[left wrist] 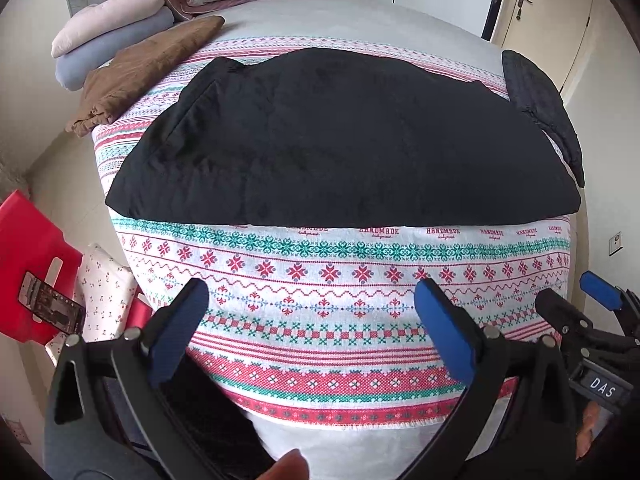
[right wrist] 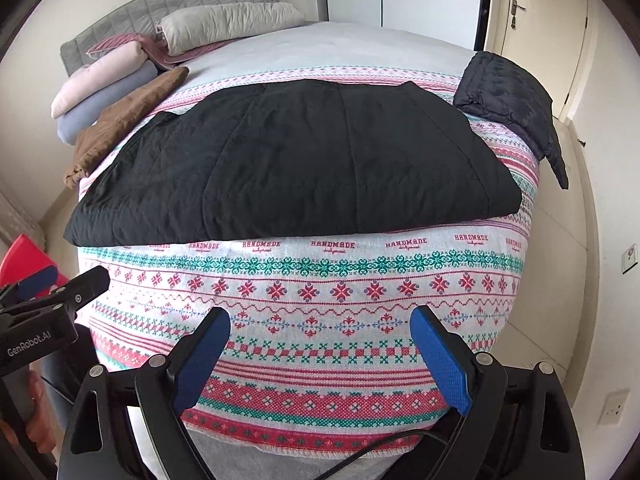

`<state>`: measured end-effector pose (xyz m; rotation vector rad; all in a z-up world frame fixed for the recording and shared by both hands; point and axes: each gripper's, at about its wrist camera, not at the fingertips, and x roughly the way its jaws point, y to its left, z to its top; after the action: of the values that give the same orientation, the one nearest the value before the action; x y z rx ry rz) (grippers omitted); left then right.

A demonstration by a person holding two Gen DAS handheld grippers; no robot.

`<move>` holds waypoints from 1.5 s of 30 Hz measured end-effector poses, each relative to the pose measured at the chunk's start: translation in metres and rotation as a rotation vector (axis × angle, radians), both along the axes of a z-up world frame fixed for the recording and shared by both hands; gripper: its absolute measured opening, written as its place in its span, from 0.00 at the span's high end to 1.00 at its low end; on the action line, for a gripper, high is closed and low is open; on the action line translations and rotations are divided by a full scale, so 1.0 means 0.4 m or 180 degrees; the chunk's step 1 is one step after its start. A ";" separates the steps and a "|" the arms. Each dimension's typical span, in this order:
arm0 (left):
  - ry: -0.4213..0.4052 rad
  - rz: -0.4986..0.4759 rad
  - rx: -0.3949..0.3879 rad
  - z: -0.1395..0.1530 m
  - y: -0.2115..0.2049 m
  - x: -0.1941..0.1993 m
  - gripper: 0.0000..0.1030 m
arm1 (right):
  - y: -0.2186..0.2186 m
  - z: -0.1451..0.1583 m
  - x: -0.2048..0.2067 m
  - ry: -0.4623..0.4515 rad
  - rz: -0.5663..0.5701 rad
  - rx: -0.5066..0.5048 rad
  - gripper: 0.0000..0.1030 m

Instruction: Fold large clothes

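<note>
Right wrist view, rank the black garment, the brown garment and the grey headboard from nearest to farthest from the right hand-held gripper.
1. Black garment: spread flat on the patterned blanket, straight ahead of the open right hand-held gripper.
2. Brown garment: folded, beyond it at the bed's left edge.
3. Grey headboard: at the far end, upper left, behind the pillows.

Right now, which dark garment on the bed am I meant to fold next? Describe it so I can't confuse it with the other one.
Start at the bed and its patterned blanket. The big black garment lies flat across the blanket's middle. The other dark piece, a smaller quilted jacket, is bunched at the bed's right edge and hangs over the side.
</note>
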<state>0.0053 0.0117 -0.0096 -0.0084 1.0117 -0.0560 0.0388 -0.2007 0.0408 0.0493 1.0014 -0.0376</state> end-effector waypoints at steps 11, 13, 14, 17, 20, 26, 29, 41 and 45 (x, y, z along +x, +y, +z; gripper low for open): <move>0.0029 -0.0054 -0.0007 -0.006 -0.018 0.003 0.01 | -0.004 -0.009 0.004 0.0036 -0.0023 0.0055 0.10; 0.0036 -0.0058 -0.0009 -0.007 -0.019 0.003 0.01 | -0.002 -0.010 0.005 0.0040 -0.0018 0.0054 0.10; 0.0041 -0.0061 -0.0010 -0.007 -0.019 0.003 0.01 | -0.001 -0.011 0.005 0.0042 -0.0013 0.0052 0.10; 0.0045 -0.0066 -0.0011 -0.009 -0.022 0.002 0.01 | 0.002 -0.013 0.007 0.0054 -0.0003 0.0044 0.10; 0.0052 -0.0074 -0.0010 -0.009 -0.023 0.002 0.01 | 0.004 -0.015 0.009 0.0059 -0.0001 0.0047 0.10; 0.0064 -0.0091 -0.0007 -0.010 -0.028 0.002 0.01 | 0.004 -0.016 0.010 0.0063 -0.0011 0.0066 0.10; 0.0064 -0.0086 -0.0007 -0.010 -0.030 0.003 0.01 | 0.002 -0.015 0.010 0.0060 -0.0018 0.0068 0.10; 0.0064 -0.0094 -0.0002 -0.008 -0.029 0.005 0.01 | -0.005 -0.015 0.010 0.0061 -0.0040 0.0083 0.10; 0.0062 -0.0090 -0.0003 -0.007 -0.029 0.005 0.01 | -0.005 -0.016 0.011 0.0063 -0.0048 0.0087 0.10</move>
<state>0.0073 0.0002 -0.0125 0.0045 1.0314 -0.0826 0.0430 -0.2027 0.0346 0.0817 1.0215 -0.0382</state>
